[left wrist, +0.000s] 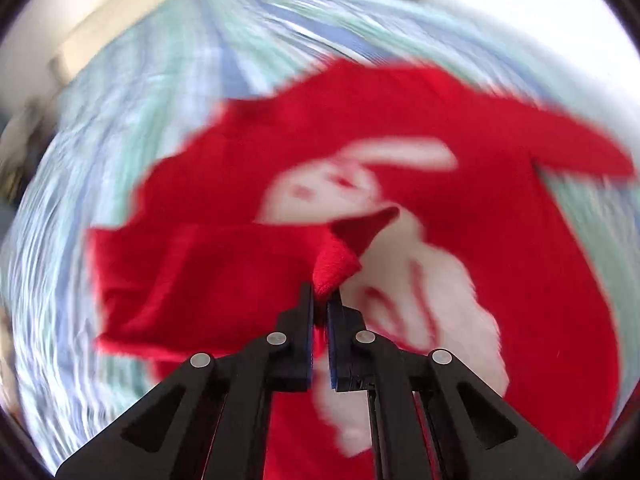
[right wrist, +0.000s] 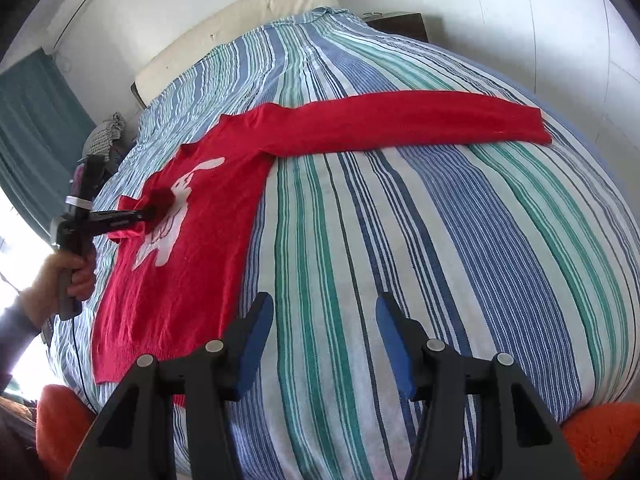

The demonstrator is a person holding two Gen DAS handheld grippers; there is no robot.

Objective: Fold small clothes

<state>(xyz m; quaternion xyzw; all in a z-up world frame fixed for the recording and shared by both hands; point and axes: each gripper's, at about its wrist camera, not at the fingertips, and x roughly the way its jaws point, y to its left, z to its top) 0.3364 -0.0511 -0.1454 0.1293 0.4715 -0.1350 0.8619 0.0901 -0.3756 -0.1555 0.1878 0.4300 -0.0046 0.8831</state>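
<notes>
A small red sweater (right wrist: 216, 216) with a white rabbit design lies flat on the striped bed. One sleeve (right wrist: 400, 124) stretches out to the right. My left gripper (left wrist: 320, 296) is shut on the cuff of the other sleeve (left wrist: 334, 268) and holds it over the rabbit; that view is motion-blurred. It also shows in the right wrist view (right wrist: 154, 212), over the sweater's chest. My right gripper (right wrist: 324, 320) is open and empty, above bare bedspread just right of the sweater's lower hem.
The bed (right wrist: 440, 240) has a blue, green and white striped cover and a cream headboard (right wrist: 240, 28). Orange cushions (right wrist: 600, 436) sit at the near corners. A dark nightstand (right wrist: 400, 24) stands behind the bed. A teal curtain (right wrist: 32, 132) hangs at left.
</notes>
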